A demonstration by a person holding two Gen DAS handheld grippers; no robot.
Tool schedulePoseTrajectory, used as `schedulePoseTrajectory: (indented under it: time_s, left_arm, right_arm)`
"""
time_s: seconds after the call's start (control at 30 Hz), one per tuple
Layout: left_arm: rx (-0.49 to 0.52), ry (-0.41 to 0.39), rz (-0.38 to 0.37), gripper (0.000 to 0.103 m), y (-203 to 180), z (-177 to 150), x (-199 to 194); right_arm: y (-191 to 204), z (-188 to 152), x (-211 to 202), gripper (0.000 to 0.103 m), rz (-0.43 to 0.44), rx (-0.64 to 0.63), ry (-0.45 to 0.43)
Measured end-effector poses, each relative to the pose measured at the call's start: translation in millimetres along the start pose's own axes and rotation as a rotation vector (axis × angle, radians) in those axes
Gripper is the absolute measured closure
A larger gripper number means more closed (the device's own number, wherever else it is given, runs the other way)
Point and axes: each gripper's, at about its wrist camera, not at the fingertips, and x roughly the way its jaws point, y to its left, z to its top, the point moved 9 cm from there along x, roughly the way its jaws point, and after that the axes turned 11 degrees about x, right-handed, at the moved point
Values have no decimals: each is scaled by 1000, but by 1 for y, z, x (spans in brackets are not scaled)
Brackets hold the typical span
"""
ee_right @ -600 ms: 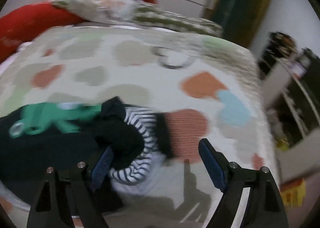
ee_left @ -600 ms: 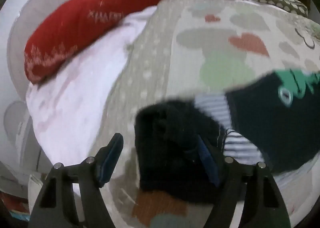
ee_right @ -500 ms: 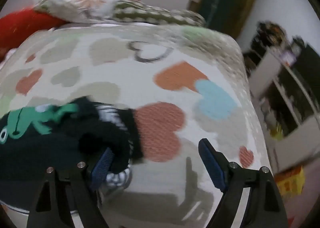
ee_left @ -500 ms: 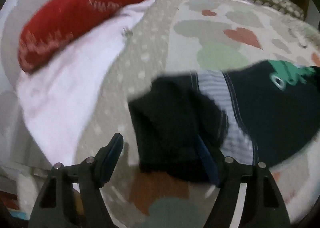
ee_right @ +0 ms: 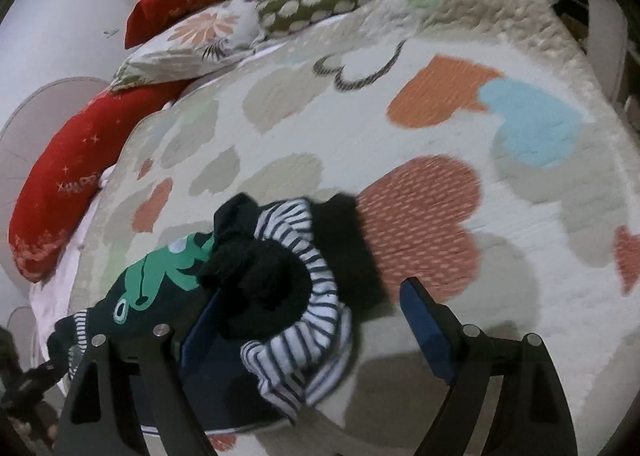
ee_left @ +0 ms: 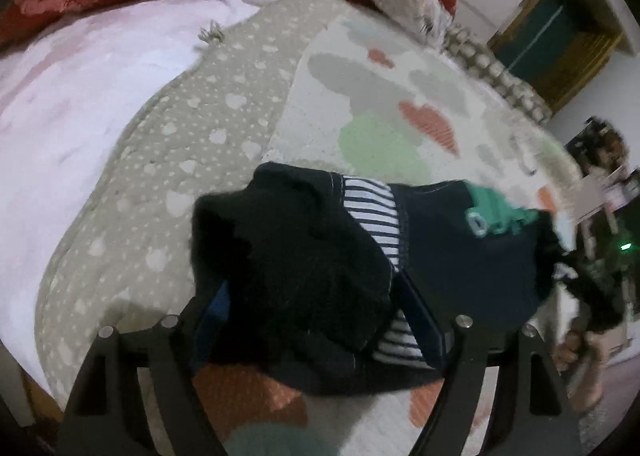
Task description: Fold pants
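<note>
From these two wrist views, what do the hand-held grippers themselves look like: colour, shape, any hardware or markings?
Both look alike. The left hand-held gripper has two black angular finger arms with cut-out openings, silver round bolt heads near the top of each arm, and flat blue pads on the inner faces. The right hand-held gripper shows the same black arms, silver bolts and blue pads. No cables, labels or sleeves are visible.

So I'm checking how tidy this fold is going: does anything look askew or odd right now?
Yes. The pants are bunched in a crumpled heap on the bedspread, not lying flat: a striped lining is turned out and a dark cuff is wadded between the left gripper fingers. Nothing looks torn or spilled.
</note>
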Motion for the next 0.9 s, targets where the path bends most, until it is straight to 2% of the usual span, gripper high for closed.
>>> schedulePoseTrajectory:
  time_s: [0.03, 0.07, 0.1, 0.17, 0.23, 0.33, 0.47, 0.6, 0.67, 0.73, 0.77, 0.87, 0.9]
  left_arm:
    - [8, 13, 15, 27, 0, -1, 0]
    - [14, 33, 30, 37, -4, -2, -2]
    - [21, 63, 33, 49, -6, -3, -4]
    - [37, 60, 27, 58, -12, 2, -5]
    - [58, 42, 48, 59, -16, 11, -4]
    - [95, 5, 28, 63, -28, 23, 1]
    - [142, -35, 31, 63, -51, 30, 4]
    - [175, -24, 115, 61, -49, 22, 9]
    - [146, -21, 99, 61, -42, 15, 1]
    - [97, -31, 67, 54, -35, 12, -13]
    - [66, -49, 56, 46, -29, 12, -23]
    - [0, -121, 120, 44, -11, 11, -53]
    - [-5, -139, 120, 42, -8, 11, -59]
  right_arm:
    - [3, -1, 2, 46, 14, 5, 1]
    - [6, -2, 5, 78, 41, 32, 25]
    - [5, -3, 4, 79, 67, 63, 35]
    - [-2, 2, -5, 82, 109, 108, 15]
    - [-9, 7, -16, 84, 146, 151, -9]
    - [-22, 11, -37, 85, 158, 184, -49]
    - [-53, 8, -54, 85, 157, 270, -84]
    - [-79, -10, -55, 82, 126, 323, -68]
    - [-86, -15, -63, 77, 117, 335, -90]
    - [-94, -15, -83, 73, 102, 328, -140]
    - [-98, -14, -92, 71, 85, 319, -164]
    - [-101, -10, -126, 62, 17, 275, -248]
    - [-103, -12, -134, 58, 3, 263, -267]
